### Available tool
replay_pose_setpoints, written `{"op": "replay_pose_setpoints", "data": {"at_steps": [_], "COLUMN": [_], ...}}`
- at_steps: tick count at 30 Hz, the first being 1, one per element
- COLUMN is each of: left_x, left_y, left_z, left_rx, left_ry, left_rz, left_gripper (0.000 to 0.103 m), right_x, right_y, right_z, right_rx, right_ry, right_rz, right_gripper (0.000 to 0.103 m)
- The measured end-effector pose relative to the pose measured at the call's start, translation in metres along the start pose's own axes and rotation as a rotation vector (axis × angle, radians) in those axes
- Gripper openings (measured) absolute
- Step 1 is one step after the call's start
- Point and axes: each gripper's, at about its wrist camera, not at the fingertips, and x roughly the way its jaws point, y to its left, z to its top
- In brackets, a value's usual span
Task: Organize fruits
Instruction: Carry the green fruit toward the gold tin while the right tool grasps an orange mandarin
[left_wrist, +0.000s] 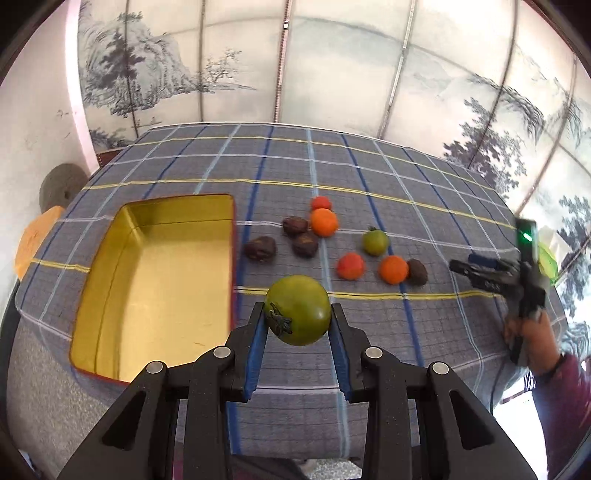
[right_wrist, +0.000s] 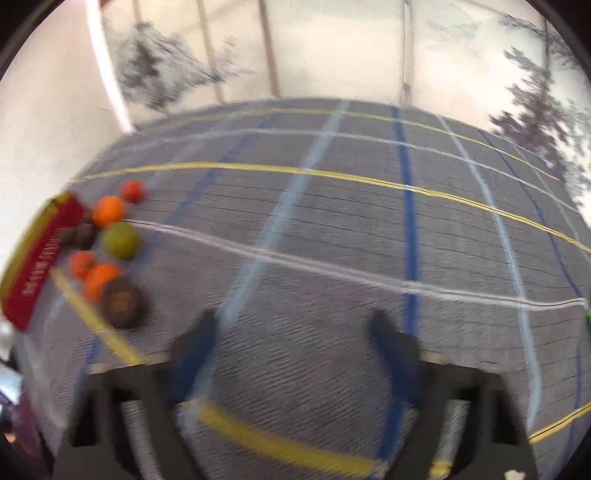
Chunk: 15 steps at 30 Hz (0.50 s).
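1. My left tongs (left_wrist: 298, 314) are clamped on a green tomato (left_wrist: 297, 309), held up off the cloth (left_wrist: 369, 177), just right of the tin (left_wrist: 155, 280).
2. The tin's gold inside is bare, so I judge this is the first fruit to go in.
3. To do it well I'd swing left until the tomato is well past the red rim, not over it, then lower close to the floor before letting go, or it may bounce and roll.
4. It is round and smooth with the stalk end against one pad (left_wrist: 258, 332), so I'd keep the squeeze steady and move without jerks.
5. My right tongs (right_wrist: 291, 332) are apart and hold nothing, over bare cloth, blurred.
6. The other fruits (left_wrist: 324, 222) lie loose on the cloth, right of the tin, well apart from the right tongs.
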Motion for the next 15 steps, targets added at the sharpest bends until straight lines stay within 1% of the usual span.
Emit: {"op": "replay_pose_setpoints", "data": {"at_steps": [1, 2, 3, 5, 7, 8, 11, 15], "left_x": [-0.002, -0.004, 0.003, 0.005, 0.007, 0.009, 0.017, 0.025], "left_y": [0.004, 0.008, 0.017, 0.029, 0.038, 0.042, 0.055, 0.07], "left_z": [0.0, 0.0, 0.007, 0.01, 0.012, 0.013, 0.016, 0.02], "left_rx": [-0.005, -0.008, -0.013, -0.024, -0.037, -0.042, -0.051, -0.078], "left_ry": [-0.004, -0.007, -0.005, -0.007, -0.006, -0.002, 0.013, 0.037], "left_rz": [0.006, 0.014, 0.012, 0.02, 0.029, 0.033, 0.052, 0.049], "left_gripper": [0.034, 0.034, 0.034, 0.034, 0.034, 0.034, 0.034, 0.034], "right_x": [-0.008, -0.014, -0.021, -0.028, -0.028, -0.025, -0.01, 0.02], "right_y": [0.013, 0.022, 0.041, 0.071, 0.103, 0.116, 0.143, 0.157], "right_z": [-0.001, -0.001, 0.001, 0.007, 0.02, 0.023, 0.03, 0.036], "right_rx": [-0.026, -0.055, -0.122, -0.236, -0.353, -0.398, -0.51, -0.573], "right_ry": [-0.021, -0.036, -0.054, -0.057, -0.03, -0.008, 0.043, 0.142], "right_rz": [0.044, 0.064, 0.099, 0.14, 0.19, 0.196, 0.174, 0.167], "right_gripper": [0.056, 0.056, 0.057, 0.056, 0.056, 0.056, 0.056, 0.056]}}
